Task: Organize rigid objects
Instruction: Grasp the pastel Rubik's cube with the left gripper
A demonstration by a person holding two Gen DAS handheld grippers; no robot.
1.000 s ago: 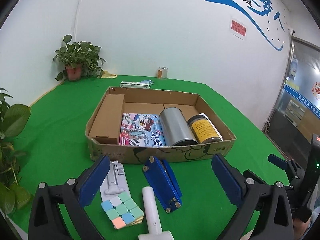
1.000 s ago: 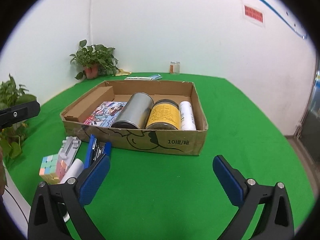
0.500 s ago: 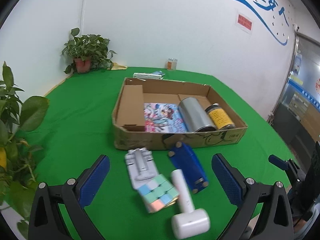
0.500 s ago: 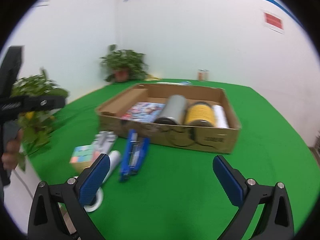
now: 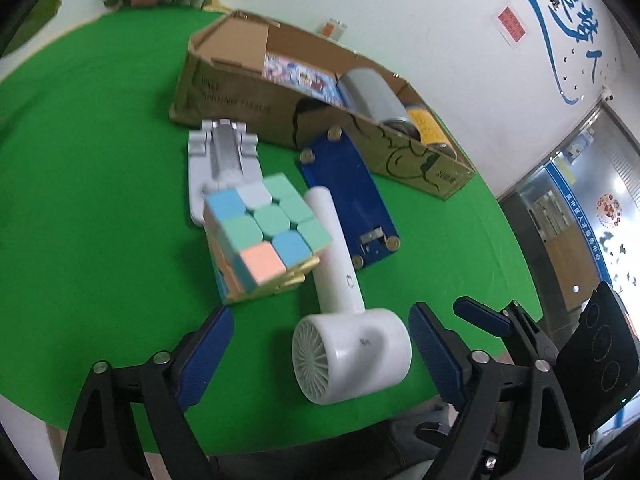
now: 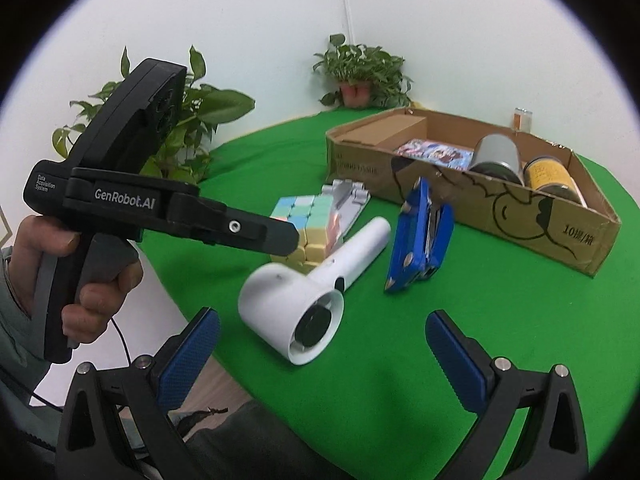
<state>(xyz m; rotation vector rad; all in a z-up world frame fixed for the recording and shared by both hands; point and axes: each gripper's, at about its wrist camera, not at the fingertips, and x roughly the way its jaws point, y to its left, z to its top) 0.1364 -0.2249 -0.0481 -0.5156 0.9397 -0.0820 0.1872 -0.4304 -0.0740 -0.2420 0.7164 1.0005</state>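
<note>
A white hair dryer lies near the table's front edge, its handle pointing toward the cardboard box. My left gripper straddles the dryer's round head. Its jaws are closing, and the left pad still stands clear of the head. Beside the dryer's handle sit a pastel puzzle cube, a grey folding stand and a blue stapler. My right gripper is open and empty, just short of the hair dryer. The cube and the stapler lie beyond it.
The box holds a picture book, a silver can and a yellow-labelled jar. Potted plants stand at the table's far and left edges. A hand grips the left gripper's handle. The green table edge runs just below both grippers.
Both views have dropped and swung from the box to the loose items at the table's front. The left jaws have narrowed around the dryer's head. The left gripper now fills the right view's left side.
</note>
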